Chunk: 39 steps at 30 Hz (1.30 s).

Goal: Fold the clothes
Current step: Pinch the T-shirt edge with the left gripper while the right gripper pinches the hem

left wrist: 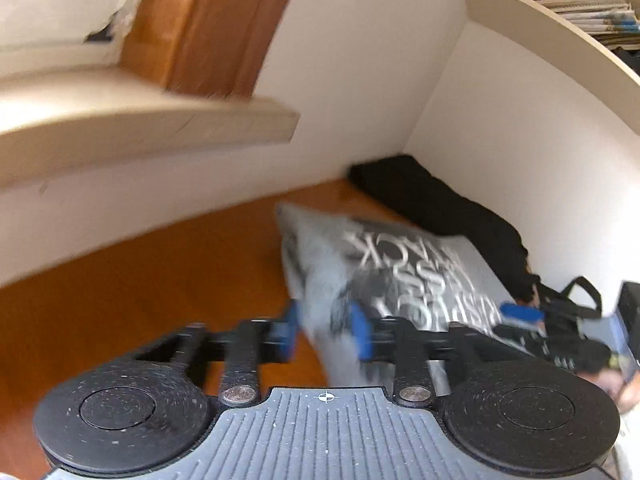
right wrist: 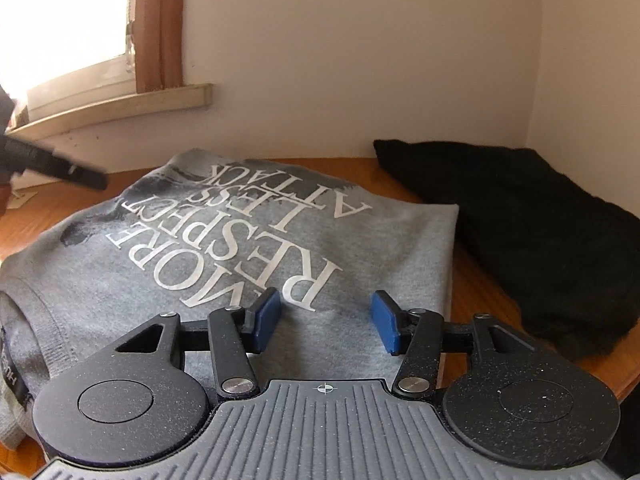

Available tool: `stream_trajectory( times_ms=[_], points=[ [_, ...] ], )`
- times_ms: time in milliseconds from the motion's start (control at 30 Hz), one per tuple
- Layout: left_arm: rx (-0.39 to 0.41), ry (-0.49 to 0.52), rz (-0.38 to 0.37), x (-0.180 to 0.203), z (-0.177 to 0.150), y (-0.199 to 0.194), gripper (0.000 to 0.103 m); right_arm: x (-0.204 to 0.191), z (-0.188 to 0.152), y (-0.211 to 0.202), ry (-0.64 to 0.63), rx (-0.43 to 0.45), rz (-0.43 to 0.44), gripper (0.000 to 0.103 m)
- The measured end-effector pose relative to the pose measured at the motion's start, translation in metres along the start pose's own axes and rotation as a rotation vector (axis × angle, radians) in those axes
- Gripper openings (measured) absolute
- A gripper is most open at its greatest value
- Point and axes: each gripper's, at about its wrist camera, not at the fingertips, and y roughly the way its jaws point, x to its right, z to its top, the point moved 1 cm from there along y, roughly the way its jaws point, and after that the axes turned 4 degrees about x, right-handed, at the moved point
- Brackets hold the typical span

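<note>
My right gripper (right wrist: 325,322) hung spread and empty just over the near part of the grey printed T-shirt (right wrist: 248,240), which lay partly folded on the wooden table (right wrist: 472,280). My left gripper (left wrist: 326,330) stood part-open astride its blurred side edge; closing there might have bunched the fold. Beyond, the black garment (right wrist: 520,232) could have snagged.

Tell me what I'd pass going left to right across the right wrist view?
Bright window → wooden window frame → grey printed T-shirt → right gripper, open above the shirt → folded black garment.
</note>
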Motion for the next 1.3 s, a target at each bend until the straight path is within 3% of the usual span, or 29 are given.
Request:
stream_trajectory(
  times_ms=[100,167,200,233,300,367,567,633,700,967,1067,1300],
  points=[
    [-0.019,0.015,0.012,0.006,0.012,0.027,0.039,0.001,-0.001,-0.001,0.003,0.011,0.001,0.051],
    [-0.041,0.056,0.057,0.007,0.014,0.042,0.032,0.001,-0.002,0.000,0.004,0.020,0.000,0.051],
    [-0.057,0.084,0.097,0.007,0.015,0.047,0.011,0.001,-0.003,-0.001,0.005,0.023,0.000,0.051],
    [-0.066,0.108,0.138,0.005,0.015,0.050,0.003,0.001,-0.004,-0.001,0.004,0.026,0.000,0.051],
    [-0.055,0.128,0.187,-0.001,0.015,0.047,0.003,0.001,-0.004,-0.001,0.002,0.032,-0.001,0.051],
    [-0.034,0.111,0.182,-0.007,0.015,0.036,0.003,0.001,-0.005,-0.002,0.001,0.036,0.000,0.051],
    [-0.021,0.059,0.049,0.006,-0.004,-0.010,0.006,0.002,-0.005,-0.002,0.001,0.043,0.004,0.051],
    [-0.042,0.054,0.021,0.015,-0.018,-0.023,0.016,0.001,-0.006,-0.003,0.001,0.047,0.002,0.051],
    [-0.055,0.043,0.008,0.019,-0.032,-0.034,0.019,0.001,-0.006,-0.003,0.001,0.050,0.002,0.051],
    [-0.120,0.129,0.077,0.031,-0.067,-0.055,0.019,-0.002,-0.007,-0.004,-0.006,0.056,-0.010,0.051],
    [-0.124,0.108,0.087,0.026,-0.062,-0.060,0.018,0.002,-0.002,-0.007,0.024,0.031,-0.003,0.053],
    [-0.102,0.023,0.041,0.013,-0.025,-0.020,0.023,0.036,0.006,-0.011,0.157,-0.019,-0.020,0.054]
  ],
)
